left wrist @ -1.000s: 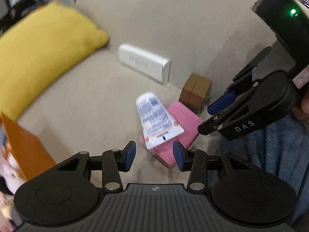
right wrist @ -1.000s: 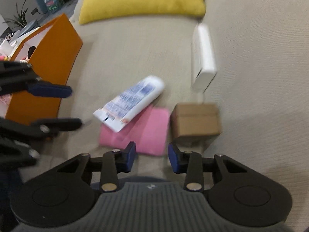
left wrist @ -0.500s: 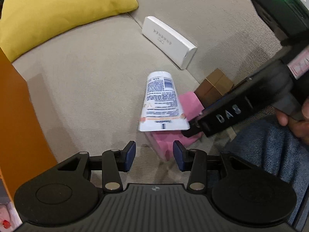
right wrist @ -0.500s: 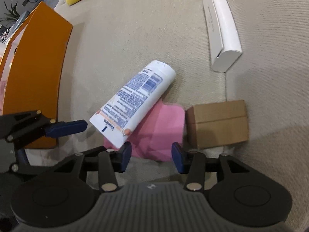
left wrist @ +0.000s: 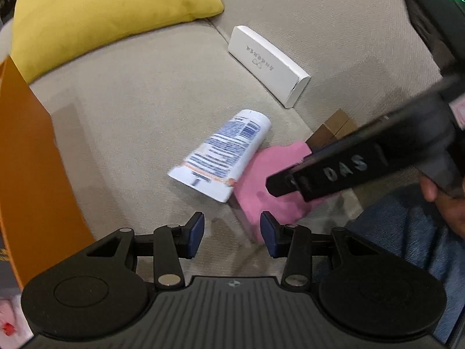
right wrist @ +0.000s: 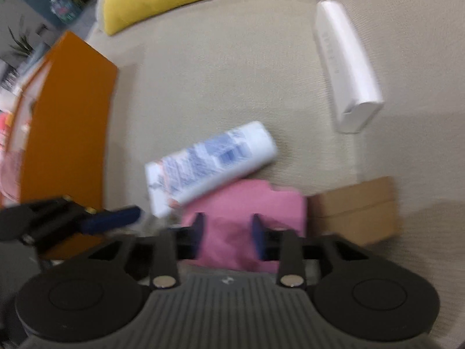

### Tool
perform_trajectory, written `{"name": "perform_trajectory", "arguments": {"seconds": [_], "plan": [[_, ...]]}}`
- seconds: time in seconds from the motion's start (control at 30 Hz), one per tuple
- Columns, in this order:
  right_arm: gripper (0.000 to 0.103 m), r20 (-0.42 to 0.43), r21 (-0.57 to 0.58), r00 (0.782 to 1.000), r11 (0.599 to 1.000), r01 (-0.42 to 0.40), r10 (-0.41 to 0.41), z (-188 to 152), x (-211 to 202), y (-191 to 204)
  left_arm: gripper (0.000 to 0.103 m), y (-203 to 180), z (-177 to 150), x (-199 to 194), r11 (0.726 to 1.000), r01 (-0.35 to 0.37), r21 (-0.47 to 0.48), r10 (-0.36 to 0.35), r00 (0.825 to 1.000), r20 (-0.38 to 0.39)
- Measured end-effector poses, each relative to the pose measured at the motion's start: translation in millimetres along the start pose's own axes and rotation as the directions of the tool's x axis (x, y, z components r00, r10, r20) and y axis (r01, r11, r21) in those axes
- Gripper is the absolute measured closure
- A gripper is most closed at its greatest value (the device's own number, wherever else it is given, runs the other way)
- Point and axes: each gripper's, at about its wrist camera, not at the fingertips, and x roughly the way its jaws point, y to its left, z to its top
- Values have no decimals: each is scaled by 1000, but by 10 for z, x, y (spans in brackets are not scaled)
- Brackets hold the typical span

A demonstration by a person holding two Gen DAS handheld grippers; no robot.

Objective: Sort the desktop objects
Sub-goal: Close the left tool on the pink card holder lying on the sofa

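Your count on the sofa (left wrist: 139, 93): one tube (left wrist: 222, 155), one pink pad (left wrist: 270, 180), one brown box (right wrist: 353, 209), one white box (left wrist: 267, 65), one cushion (left wrist: 101, 11). Orange bin (left wrist: 29, 168) at 9 o'clock. Your left gripper (left wrist: 232, 234): fingers spread, holding nothing. Your right gripper (right wrist: 226, 237): fingers spread over the pad, tube at 12 o'clock
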Motion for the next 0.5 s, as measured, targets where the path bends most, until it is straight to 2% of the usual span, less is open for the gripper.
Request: {"name": "perform_trajectory", "arguments": {"seconds": [0.1,0.27,0.37,0.4,0.5], "plan": [[46,-34,-26,997,998,62,-62,-47,8,0,54,30,28,44,998,36,-48,-36,999,-5],[50,-72,80,997,997,8,-2,-49,63,-113,51,119,33,182,985,89,-145,-94,995,-28],[73,-58,113,998,994,7,-1,-93,68,-176,51,175,22,280,975,109,-195,-120,992,-44],[84,-55,119,998,993,8,-2,-44,67,-203,51,189,18,306,971,112,-209,-125,991,-49],[90,-52,125,999,992,5,2,-82,66,-205,51,196,33,359,961,142,-236,-155,987,-35]]}}
